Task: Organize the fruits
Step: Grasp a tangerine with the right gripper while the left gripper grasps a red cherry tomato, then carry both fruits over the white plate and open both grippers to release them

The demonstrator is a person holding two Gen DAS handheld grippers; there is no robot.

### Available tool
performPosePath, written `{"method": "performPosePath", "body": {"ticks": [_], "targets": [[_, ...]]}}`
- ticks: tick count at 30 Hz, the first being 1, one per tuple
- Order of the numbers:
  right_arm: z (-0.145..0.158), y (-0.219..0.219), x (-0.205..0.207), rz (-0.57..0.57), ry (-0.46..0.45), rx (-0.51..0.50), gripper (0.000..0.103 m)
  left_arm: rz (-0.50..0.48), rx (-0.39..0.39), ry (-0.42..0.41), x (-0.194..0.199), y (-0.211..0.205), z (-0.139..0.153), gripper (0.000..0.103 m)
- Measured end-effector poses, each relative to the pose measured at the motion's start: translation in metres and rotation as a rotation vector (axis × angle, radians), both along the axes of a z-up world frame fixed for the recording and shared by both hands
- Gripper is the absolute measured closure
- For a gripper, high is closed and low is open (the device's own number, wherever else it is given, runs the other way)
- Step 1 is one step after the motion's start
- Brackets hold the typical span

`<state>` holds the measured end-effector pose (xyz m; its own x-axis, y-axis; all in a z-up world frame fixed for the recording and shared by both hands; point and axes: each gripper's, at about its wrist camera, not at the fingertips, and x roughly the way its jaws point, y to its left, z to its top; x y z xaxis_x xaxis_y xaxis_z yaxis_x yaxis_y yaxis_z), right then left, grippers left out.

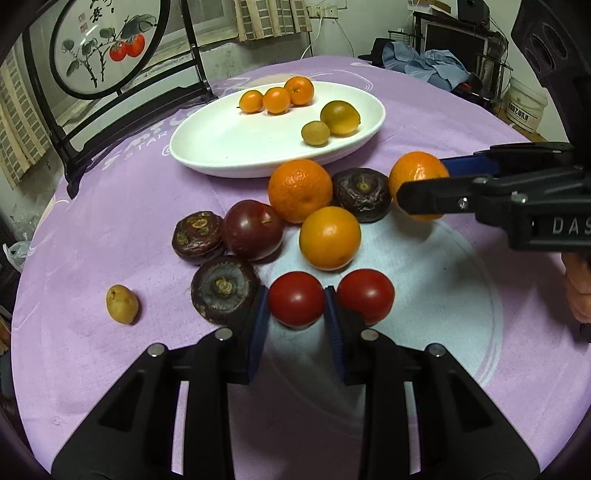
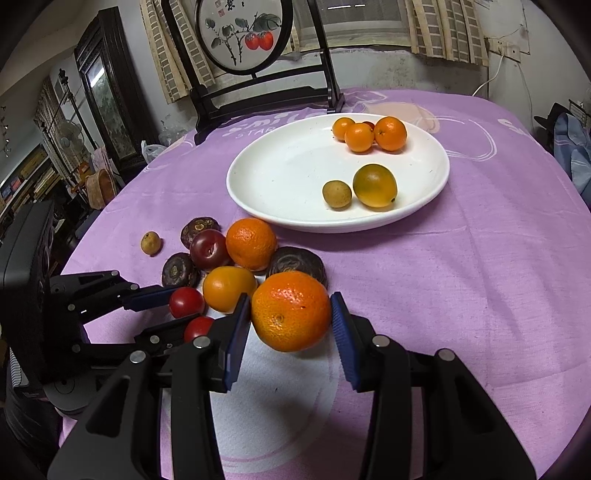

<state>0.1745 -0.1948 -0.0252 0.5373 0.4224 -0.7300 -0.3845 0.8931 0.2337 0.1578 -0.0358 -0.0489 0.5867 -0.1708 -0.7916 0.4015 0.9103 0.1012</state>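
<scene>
A white oval plate (image 1: pixel 229 140) (image 2: pixel 280 177) holds three small oranges (image 1: pixel 276 99), a green-yellow fruit (image 1: pixel 340 117) and a small tan fruit (image 1: pixel 315 133). On the purple cloth lie oranges (image 1: pixel 300 190), dark water chestnuts (image 1: pixel 361 194), a dark plum (image 1: pixel 253 229), a smooth orange fruit (image 1: pixel 330 237), two red tomatoes and a tan fruit (image 1: pixel 122 304). My left gripper (image 1: pixel 295 314) (image 2: pixel 173 314) is shut on one red tomato (image 1: pixel 296 298) (image 2: pixel 186 302); the other tomato (image 1: pixel 366 295) sits beside it. My right gripper (image 2: pixel 290 325) (image 1: pixel 417 184) is shut on an orange (image 2: pixel 291 310) (image 1: pixel 418 181).
A dark wooden stand with a round painted screen (image 1: pixel 107 44) (image 2: pixel 243 33) stands at the table's far edge behind the plate. A pale round patch (image 1: pixel 424 295) marks the cloth by the grippers. Clothes and shelves (image 1: pixel 436 62) lie beyond the table at the right.
</scene>
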Motion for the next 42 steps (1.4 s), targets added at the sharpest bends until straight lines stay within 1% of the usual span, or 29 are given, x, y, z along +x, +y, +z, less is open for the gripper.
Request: {"method": "performPosePath", "body": {"ticks": [3, 6, 8, 10, 12, 14, 16, 18, 21, 25, 27, 28, 29, 30, 31, 33, 34, 35, 37, 39, 42], "targets": [[0.002, -0.001, -0.001, 0.001, -0.006, 0.009, 0.059, 0.01, -0.031, 0.017, -0.001, 0.006, 0.003, 0.073], [0.005, -0.002, -0.001, 0.005, -0.019, 0.022, 0.059, 0.028, -0.092, -0.023, -0.008, 0.016, 0.02, 0.073], [0.009, -0.003, 0.003, 0.001, -0.052, 0.039, 0.059, 0.032, -0.147, -0.052, -0.008, 0.021, 0.033, 0.073], [0.016, -0.005, 0.01, -0.029, -0.108, 0.052, 0.059, 0.056, -0.205, -0.078, 0.0, 0.024, 0.048, 0.073], [0.024, -0.01, 0.021, -0.08, -0.166, 0.065, 0.059, 0.094, -0.231, -0.103, 0.014, 0.022, 0.06, 0.073], [0.028, -0.016, 0.033, -0.122, -0.193, 0.093, 0.059, 0.134, -0.253, -0.125, 0.033, 0.018, 0.071, 0.073], [0.029, -0.023, 0.048, -0.157, -0.206, 0.12, 0.059, 0.168, -0.265, -0.136, 0.054, 0.014, 0.076, 0.073], [0.03, -0.025, 0.06, -0.174, -0.213, 0.131, 0.059, 0.202, -0.26, -0.138, 0.073, 0.01, 0.076, 0.073], [0.026, -0.024, 0.082, -0.189, -0.221, 0.116, 0.059, 0.236, -0.261, -0.107, 0.101, 0.005, 0.069, 0.073], [0.013, -0.023, 0.108, -0.192, -0.169, 0.107, 0.059, 0.274, -0.23, -0.057, 0.128, 0.0, 0.053, 0.073], [0.008, -0.022, 0.112, -0.185, -0.152, 0.107, 0.058, 0.279, -0.223, -0.034, 0.135, -0.002, 0.049, 0.073], [0.008, -0.022, 0.113, -0.182, -0.158, 0.113, 0.058, 0.282, -0.222, -0.025, 0.137, -0.001, 0.047, 0.07], [0.008, -0.022, 0.113, -0.18, -0.158, 0.115, 0.053, 0.288, -0.224, -0.018, 0.138, 0.0, 0.047, 0.043], [0.011, -0.023, 0.111, -0.177, -0.16, 0.126, 0.052, 0.292, -0.235, -0.02, 0.135, 0.002, 0.05, 0.028], [0.015, -0.025, 0.108, -0.177, -0.169, 0.143, 0.048, 0.299, -0.246, -0.048, 0.131, 0.004, 0.055, 0.017], [0.025, -0.029, 0.098, -0.18, -0.196, 0.162, 0.046, 0.3, -0.239, -0.107, 0.12, 0.008, 0.07, 0.017], [0.029, -0.029, 0.093, -0.173, -0.206, 0.167, 0.046, 0.297, -0.243, -0.118, 0.116, 0.01, 0.077, 0.016], [0.033, -0.029, 0.088, -0.163, -0.216, 0.171, 0.046, 0.298, -0.266, -0.138, 0.109, 0.014, 0.086, 0.011], [0.037, -0.027, 0.076, -0.145, -0.228, 0.162, 0.046, 0.317, -0.302, -0.169, 0.098, 0.022, 0.097, 0.006], [0.036, -0.021, 0.064, -0.108, -0.213, 0.149, 0.046, 0.335, -0.314, -0.187, 0.086, 0.028, 0.102, 0.004], [0.03, -0.013, 0.052, -0.051, -0.174, 0.125, 0.046, 0.364, -0.289, -0.197, 0.067, 0.041, 0.094, 0.003]]}}
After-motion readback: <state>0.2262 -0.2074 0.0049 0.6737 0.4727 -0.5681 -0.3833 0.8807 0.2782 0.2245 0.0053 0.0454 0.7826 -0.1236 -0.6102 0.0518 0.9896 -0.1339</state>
